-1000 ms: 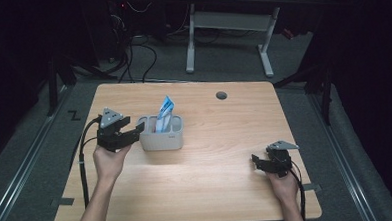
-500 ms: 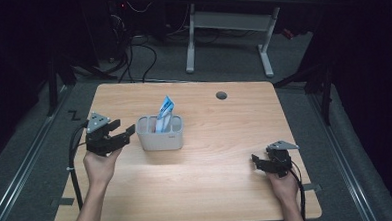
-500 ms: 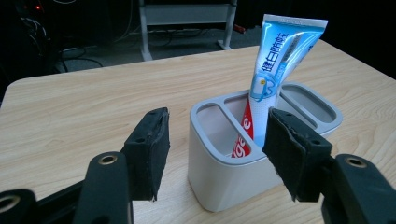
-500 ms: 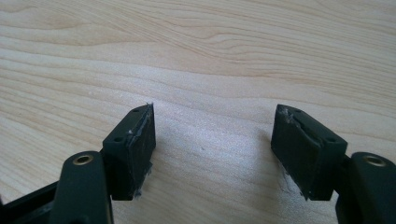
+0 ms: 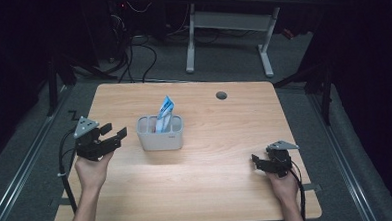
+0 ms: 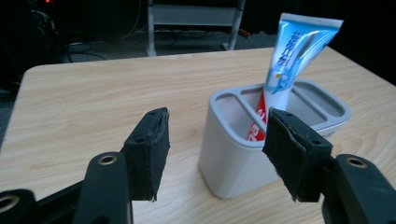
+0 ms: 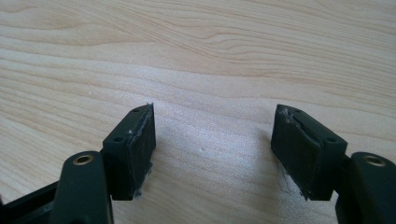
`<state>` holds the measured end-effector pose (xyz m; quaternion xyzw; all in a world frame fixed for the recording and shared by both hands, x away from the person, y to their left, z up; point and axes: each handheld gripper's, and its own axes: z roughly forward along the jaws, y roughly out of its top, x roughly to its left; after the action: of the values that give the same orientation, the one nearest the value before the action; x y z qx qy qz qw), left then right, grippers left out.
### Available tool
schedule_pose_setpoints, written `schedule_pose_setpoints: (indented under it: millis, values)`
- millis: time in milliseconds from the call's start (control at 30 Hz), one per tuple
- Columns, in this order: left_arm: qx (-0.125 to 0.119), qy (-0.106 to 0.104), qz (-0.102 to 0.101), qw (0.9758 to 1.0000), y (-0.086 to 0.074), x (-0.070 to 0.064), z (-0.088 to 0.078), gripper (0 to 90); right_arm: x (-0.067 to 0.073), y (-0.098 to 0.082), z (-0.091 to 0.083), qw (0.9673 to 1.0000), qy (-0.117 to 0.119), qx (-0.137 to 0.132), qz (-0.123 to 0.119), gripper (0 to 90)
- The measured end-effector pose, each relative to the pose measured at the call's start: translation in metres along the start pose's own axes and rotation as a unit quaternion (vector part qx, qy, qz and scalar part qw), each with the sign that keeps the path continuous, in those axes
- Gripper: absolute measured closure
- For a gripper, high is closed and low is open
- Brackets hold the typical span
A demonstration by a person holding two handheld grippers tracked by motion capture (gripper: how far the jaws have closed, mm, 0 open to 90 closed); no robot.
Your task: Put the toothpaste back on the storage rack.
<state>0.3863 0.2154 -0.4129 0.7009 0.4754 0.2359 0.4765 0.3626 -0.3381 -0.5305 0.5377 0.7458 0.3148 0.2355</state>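
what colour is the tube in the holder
The tube is light blue and white with red at its lower end; the left gripper view shows it best.

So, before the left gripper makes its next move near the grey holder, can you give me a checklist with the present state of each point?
1. Left gripper jaws open, nothing between them: ok.
2. Left gripper apart from the grey holder, not touching it: ok.
3. Holder upright on the table: ok.
4. Toothpaste tube stands in a compartment of the holder, leaning, top sticking out: ok.
5. Right gripper open, low over bare wood, away from the holder: ok.
6. Whether the other compartments hold anything: cannot tell.
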Motion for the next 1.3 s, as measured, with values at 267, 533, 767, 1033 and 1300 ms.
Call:
schedule_pose_setpoints:
  millis: [267, 533, 767, 1033, 1300]
  values:
    - [0.001, 0.011, -0.006, 0.9999, -0.008, 0.008, -0.008, 40.4, 0.0, 0.0, 0.0, 1.0, 0.0, 0.0, 0.001, 30.8]
    - [0.005, 0.018, -0.015, 0.9997, -0.019, 0.015, -0.014, 40.3, 0.0, 0.0, 0.0, 1.0, -0.001, 0.0, 0.001, 30.8]
    - [0.004, 0.024, -0.024, 0.9994, -0.025, 0.02, -0.02, 40.2, 0.0, 0.0, 0.0, 1.0, -0.001, 0.0, 0.001, 30.8]
    - [0.005, 0.026, -0.03, 0.9992, -0.031, 0.022, -0.023, 39.4, 0.0, 0.0, 0.0, 1.0, -0.002, 0.001, 0.001, 30.7]
    - [0.01, 0.034, -0.039, 0.9986, -0.041, 0.027, -0.025, 39.3, 0.0, 0.0, 0.0, 1.0, -0.002, 0.0, 0.001, 30.7]
